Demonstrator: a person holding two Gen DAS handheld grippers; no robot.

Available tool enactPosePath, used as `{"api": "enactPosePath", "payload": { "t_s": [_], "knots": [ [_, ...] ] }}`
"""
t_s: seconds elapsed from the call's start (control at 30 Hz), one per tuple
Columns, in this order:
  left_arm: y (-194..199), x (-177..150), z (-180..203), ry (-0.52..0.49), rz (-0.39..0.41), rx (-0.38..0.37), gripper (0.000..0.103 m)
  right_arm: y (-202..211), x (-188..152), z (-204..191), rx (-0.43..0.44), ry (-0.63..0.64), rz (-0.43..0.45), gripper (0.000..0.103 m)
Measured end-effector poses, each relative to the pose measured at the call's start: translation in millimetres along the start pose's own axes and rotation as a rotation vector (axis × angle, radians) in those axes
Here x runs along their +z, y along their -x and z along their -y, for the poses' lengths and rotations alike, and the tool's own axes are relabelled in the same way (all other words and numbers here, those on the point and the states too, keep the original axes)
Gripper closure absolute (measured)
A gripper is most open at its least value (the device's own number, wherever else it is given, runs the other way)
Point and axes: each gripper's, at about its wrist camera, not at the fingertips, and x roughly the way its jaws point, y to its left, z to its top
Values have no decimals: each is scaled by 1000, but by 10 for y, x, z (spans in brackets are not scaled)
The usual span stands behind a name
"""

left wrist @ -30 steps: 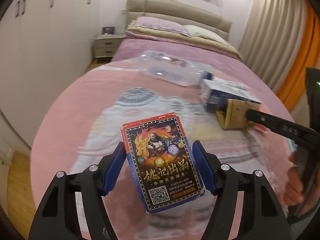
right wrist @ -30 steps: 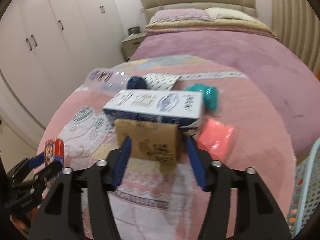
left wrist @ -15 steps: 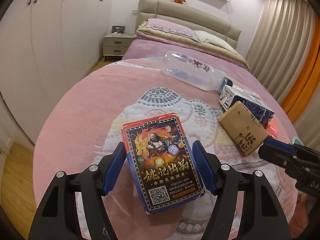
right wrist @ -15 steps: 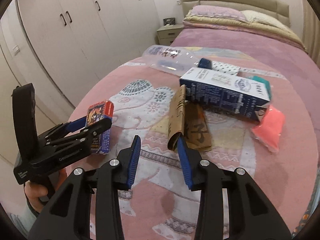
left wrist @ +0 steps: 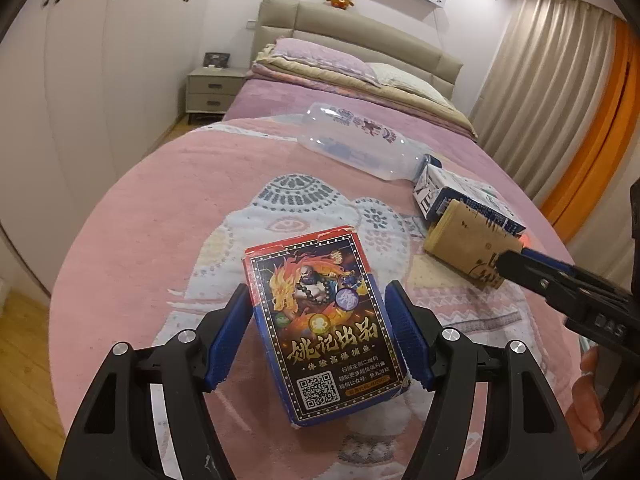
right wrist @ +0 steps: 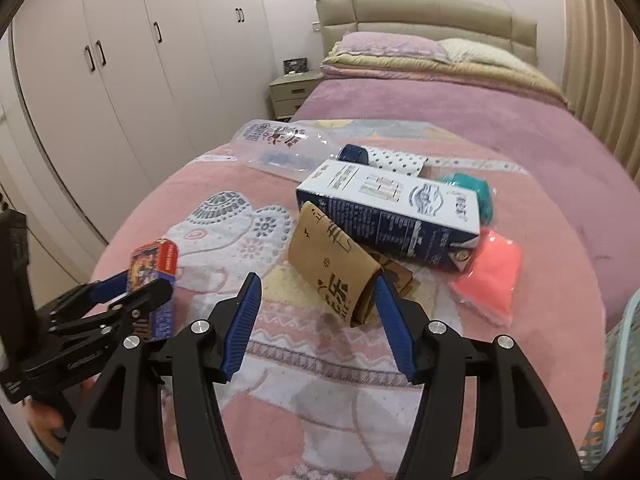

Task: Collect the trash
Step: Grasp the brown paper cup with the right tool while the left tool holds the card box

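Card box (left wrist: 320,320) seemingly between left tongs (left wrist: 320,336)

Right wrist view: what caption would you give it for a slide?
Open right gripper poised at a brown paper sleeve on the bed; left gripper holds a card box.

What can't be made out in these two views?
- Teal item: right view, mostly behind the carton; what it is, unclear.
- Bottle cap: left view, nearly hidden by the carton.
- Basket: right view, cut off by the frame edge; contents unseen.
- Right gripper and brown bag: whether either finger touches it, unclear.
- Card box in left gripper: back face unseen.
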Motion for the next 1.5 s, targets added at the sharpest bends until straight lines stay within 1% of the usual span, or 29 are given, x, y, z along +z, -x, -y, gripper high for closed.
{"api": "enactPosePath", "payload": {
  "t_s": [0.03,0.07,0.13,0.27,0.43,0.53,0.63,0.67,0.7,0.8,0.83,0.87,0.9,0.97,1.03,1.13,1.23,1.4,1.5],
  "knots": [
    [-4,2,-11,5,-2,-7,37,39,-18,23,40,-6,-2,47],
    [-9,5,-26,11,-5,-16,37,66,-26,40,63,-9,0,47],
    [-27,16,-60,27,-10,-30,37,133,-38,71,88,-13,9,47],
    [-39,15,-75,38,-12,-37,37,163,19,149,-5,-16,33,47],
    [-49,8,-69,39,-15,-37,37,-45,130,165,-22,-7,-3,47],
    [-54,8,-67,38,-18,-35,37,-243,170,70,-30,20,-43,47],
    [-65,11,-35,30,-21,-25,37,-335,156,-8,-46,43,-60,49],
    [-63,9,-20,25,-20,-23,37,-362,150,-34,-44,49,-65,55],
    [-63,11,-5,22,-19,-22,37,-387,142,-51,-26,50,-77,66],
    [-66,11,32,10,-14,-15,37,-406,114,-85,-5,47,-87,84],
    [-60,10,38,8,-13,-14,37,-392,102,-98,-2,49,-87,87],
    [-47,9,48,4,-8,-12,37,-340,88,-115,5,52,-84,91],
    [-32,8,60,-1,-3,-9,37,-309,77,-133,9,52,-81,93],
    [14,3,115,-25,14,-3,37,-200,59,-169,26,54,-70,94],
    [55,-2,176,-42,22,-6,37,-128,56,-191,33,57,-71,95],
    [145,4,288,-56,33,-42,37,76,58,-230,62,62,-51,95],
    [270,38,393,-72,58,-65,37,230,54,-228,65,57,-29,95],
    [473,139,549,-89,102,-91,37,549,28,-108,73,21,50,95],
    [555,189,698,-111,121,-126,37,728,17,-1,54,-2,93,95]
  ]
}}
